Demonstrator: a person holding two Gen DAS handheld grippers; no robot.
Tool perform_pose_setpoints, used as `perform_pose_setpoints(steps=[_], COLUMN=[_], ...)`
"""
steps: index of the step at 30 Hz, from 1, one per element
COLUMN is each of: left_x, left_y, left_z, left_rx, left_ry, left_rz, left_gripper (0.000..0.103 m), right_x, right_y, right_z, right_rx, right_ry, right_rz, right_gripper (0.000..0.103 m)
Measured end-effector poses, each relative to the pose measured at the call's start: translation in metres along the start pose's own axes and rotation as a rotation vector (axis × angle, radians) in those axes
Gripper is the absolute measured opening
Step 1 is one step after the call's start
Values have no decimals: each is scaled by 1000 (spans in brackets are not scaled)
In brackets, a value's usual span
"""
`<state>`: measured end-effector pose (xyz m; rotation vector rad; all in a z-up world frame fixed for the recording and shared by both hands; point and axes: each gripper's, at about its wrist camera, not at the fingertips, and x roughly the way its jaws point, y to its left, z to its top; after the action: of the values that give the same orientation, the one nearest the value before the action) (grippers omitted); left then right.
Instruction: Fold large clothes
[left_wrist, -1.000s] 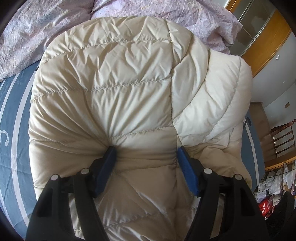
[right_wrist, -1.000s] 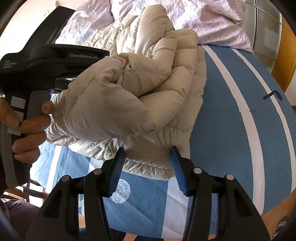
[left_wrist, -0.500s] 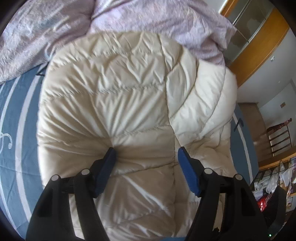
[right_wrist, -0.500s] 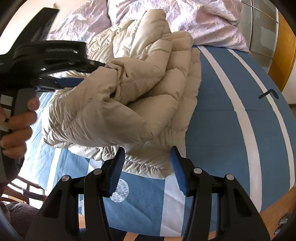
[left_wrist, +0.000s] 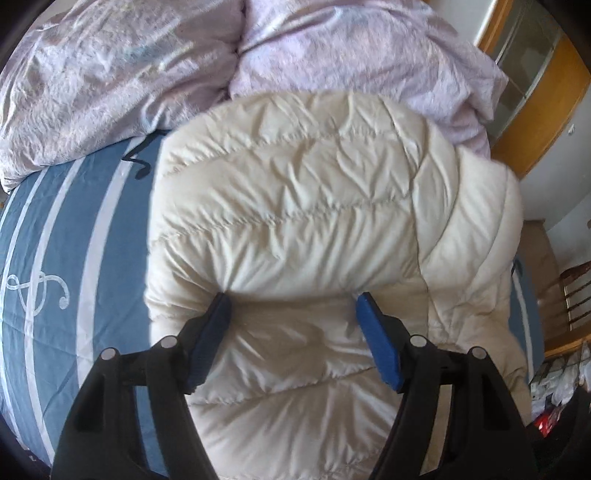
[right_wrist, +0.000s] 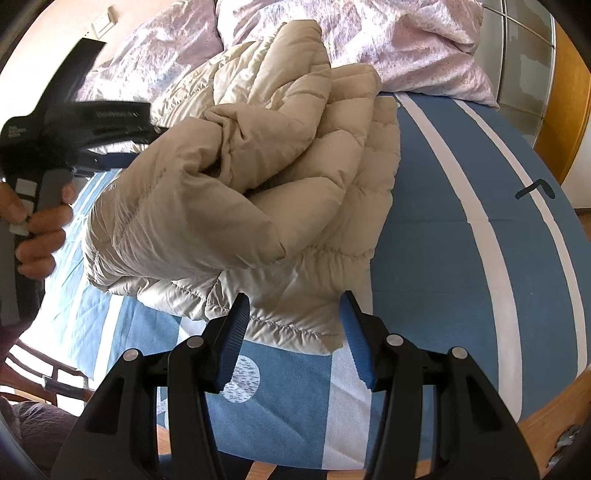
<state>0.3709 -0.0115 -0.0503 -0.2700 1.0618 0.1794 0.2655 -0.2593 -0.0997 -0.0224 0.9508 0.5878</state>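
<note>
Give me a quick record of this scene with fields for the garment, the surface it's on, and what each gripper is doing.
garment: cream quilted puffer jacket, bunched and partly folded
surface: bed with blue and white striped sheet
bedding behind: lilac duvet, crumpled at the far end
left gripper: jaws spread wide, jacket fabric bulging between the fingers
right gripper: jaws apart, at the jacket's gathered hem, not clamping it
left hand: seen in the right wrist view, gripping the left gripper's handle
</note>
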Motion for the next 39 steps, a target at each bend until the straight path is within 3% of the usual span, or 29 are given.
perform_pose_setpoints(steps=[8, 18, 26, 33, 39], left_x=[18, 27, 27, 30, 30], left_y=[-29, -32, -32, -29, -27], left_z=[-10, -13, -14, -12, -14], left_rx=[41, 40, 37, 35, 28], left_ry=[34, 52, 52, 52, 50], left_rz=[-36, -65, -69, -70, -71], left_gripper=[74, 74, 74, 74, 74], right_x=[-11, -55, -97, -74, -45], right_y=[-1, -4, -1, 18, 28], right_z=[3, 6, 42, 92, 114], right_rx=[0, 16, -1, -47, -70], right_ry=[-17, -74, -194, -236, -215], right_rz=[-4, 11, 42, 33, 33], right_gripper=[53, 53, 53, 53, 49])
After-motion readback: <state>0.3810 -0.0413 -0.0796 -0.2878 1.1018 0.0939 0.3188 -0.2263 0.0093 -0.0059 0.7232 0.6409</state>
